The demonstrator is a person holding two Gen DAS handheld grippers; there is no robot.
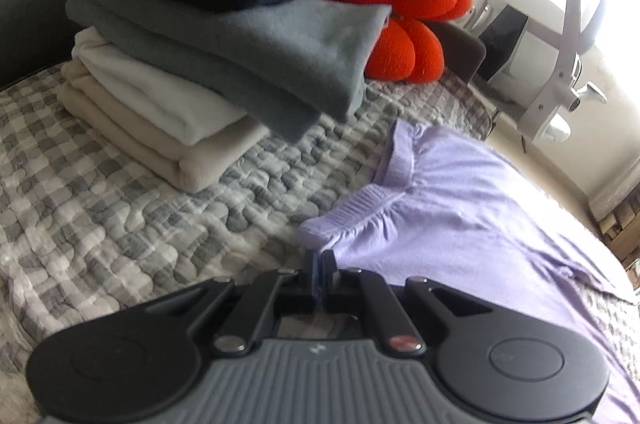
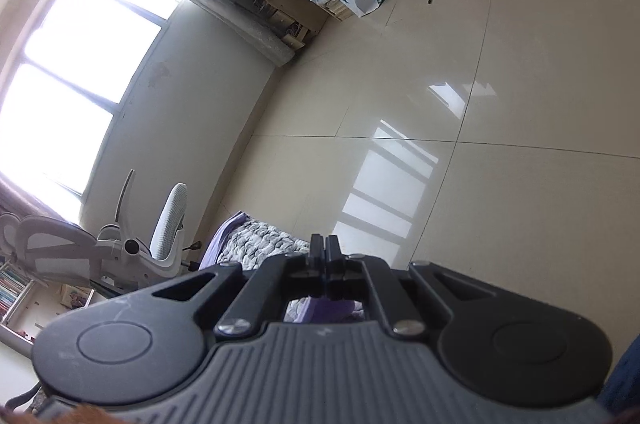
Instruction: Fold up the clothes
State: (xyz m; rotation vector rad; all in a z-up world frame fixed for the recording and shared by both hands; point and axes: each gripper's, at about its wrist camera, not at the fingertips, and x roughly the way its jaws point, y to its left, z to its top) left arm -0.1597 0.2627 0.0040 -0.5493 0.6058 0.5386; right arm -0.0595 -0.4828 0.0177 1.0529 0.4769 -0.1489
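Pressed together, the left gripper pinches the lilac garment spread on the checked quilt beside folded clothes, while the right gripper, jaws closed, points over the tiled floor.

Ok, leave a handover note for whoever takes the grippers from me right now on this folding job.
Left gripper: shut, at the near edge of the lilac top; whether it pinches cloth cannot be told.
Right gripper: shut, pointing past the bed's corner toward the floor; nothing visibly held.
Lilac top: spread on the checked quilt, not yet folded.
Done: a folded stack of cream, white, grey and dark pieces beside it.
Left: fold the lilac top, add it to the stack.
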